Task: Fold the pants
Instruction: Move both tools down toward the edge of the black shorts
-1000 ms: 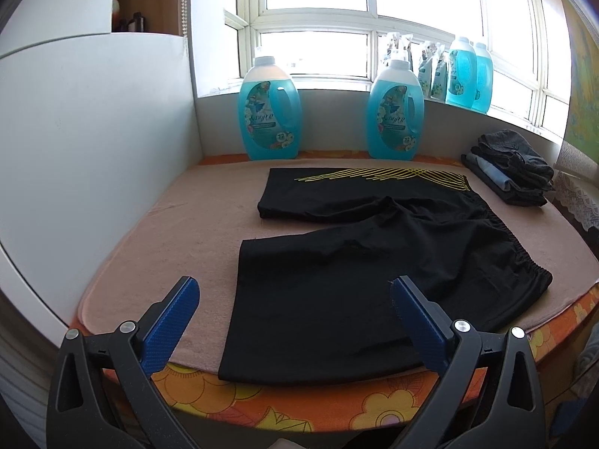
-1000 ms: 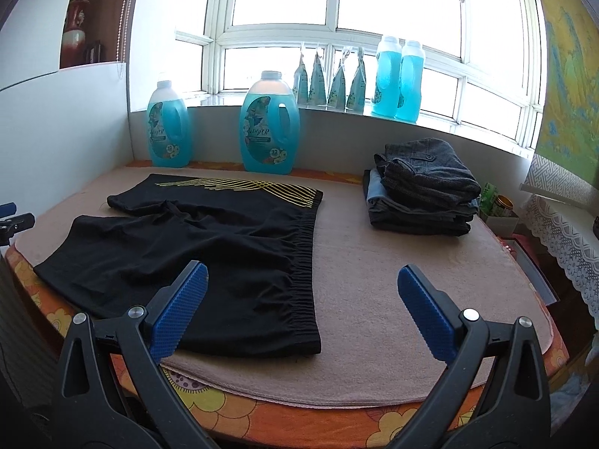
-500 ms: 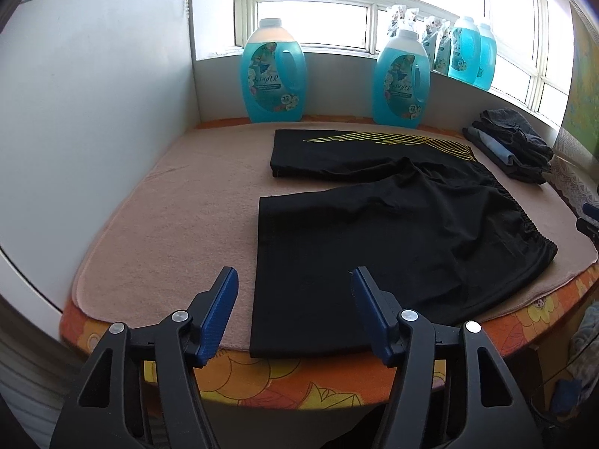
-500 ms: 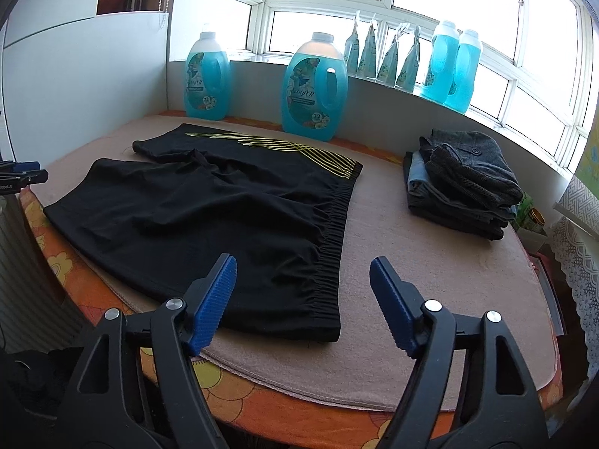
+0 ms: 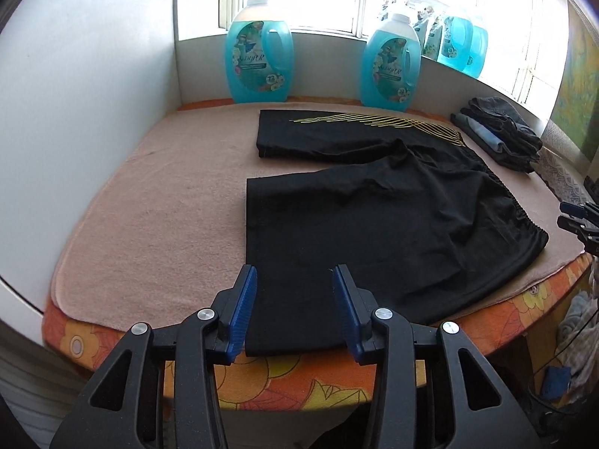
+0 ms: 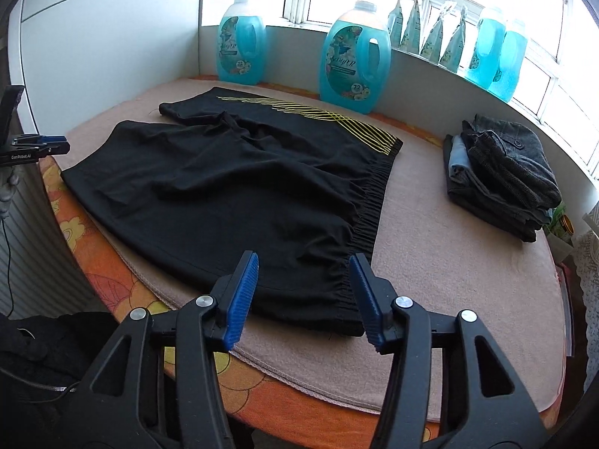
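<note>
A table (image 5: 307, 381) covered with an orange floral cloth carries a pinkish-beige towel mat (image 5: 157, 202) across almost its whole top. Spread flat on the mat lie the black shorts (image 5: 374, 224), one leg toward the near table edge, the other, marked with yellow stripes (image 5: 378, 121), toward the window side; the elastic waistband (image 6: 368, 220) points to the folded pile. That stack of folded grey and blue garments (image 6: 501, 172) sits on the mat well apart from the shorts. Two large blue detergent bottles (image 5: 259, 52) stand against the low wall behind the mat, with further blue bottles (image 6: 498, 56) and small pouches (image 6: 426, 33) on the windowsill. The left gripper (image 5: 294, 305) hovers over the near leg's hem corner, its blue pads a moderate gap apart, holding nothing. The right gripper (image 6: 305, 292) hangs over the near waistband corner, pads likewise parted and empty.
</note>
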{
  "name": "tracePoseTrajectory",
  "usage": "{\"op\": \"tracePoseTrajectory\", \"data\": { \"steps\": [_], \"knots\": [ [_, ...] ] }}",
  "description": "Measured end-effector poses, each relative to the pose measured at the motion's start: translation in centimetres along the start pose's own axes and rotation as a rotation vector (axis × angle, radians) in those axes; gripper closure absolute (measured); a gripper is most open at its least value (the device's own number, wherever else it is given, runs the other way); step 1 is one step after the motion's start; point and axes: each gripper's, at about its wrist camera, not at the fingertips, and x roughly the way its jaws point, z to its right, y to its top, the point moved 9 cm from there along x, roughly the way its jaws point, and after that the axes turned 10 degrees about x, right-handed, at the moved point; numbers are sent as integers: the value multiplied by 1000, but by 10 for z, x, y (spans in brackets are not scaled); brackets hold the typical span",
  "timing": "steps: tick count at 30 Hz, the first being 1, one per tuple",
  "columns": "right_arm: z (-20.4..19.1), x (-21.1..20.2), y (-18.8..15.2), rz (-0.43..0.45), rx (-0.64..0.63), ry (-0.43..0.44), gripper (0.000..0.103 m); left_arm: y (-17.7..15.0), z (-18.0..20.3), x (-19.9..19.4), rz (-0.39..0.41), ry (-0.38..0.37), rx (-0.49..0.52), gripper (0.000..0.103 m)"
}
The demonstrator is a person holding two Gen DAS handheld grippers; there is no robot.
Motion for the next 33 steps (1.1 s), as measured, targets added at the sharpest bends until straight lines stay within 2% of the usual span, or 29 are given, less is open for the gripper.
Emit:
{"op": "tracePoseTrajectory", "data": {
  "steps": [4, 14, 20, 28, 33],
  "knots": [
    [9, 9, 23, 6, 24, 16, 50, 18, -10, 10, 6, 20, 29, 62],
    [24, 40, 70, -5, 46, 39, 50, 64, -44, 36, 18, 10, 2, 62],
    [40, 63, 102, -27, 53, 44, 50, 103, -60, 55, 28, 20, 26, 62],
    [78, 108, 151, -80, 52, 14, 50, 156, -71, 101, -1, -21, 60, 62],
    [95, 149, 171, -128, 39, -2, 50, 183, -78, 140, -35, -55, 41, 62]
  ]
}}
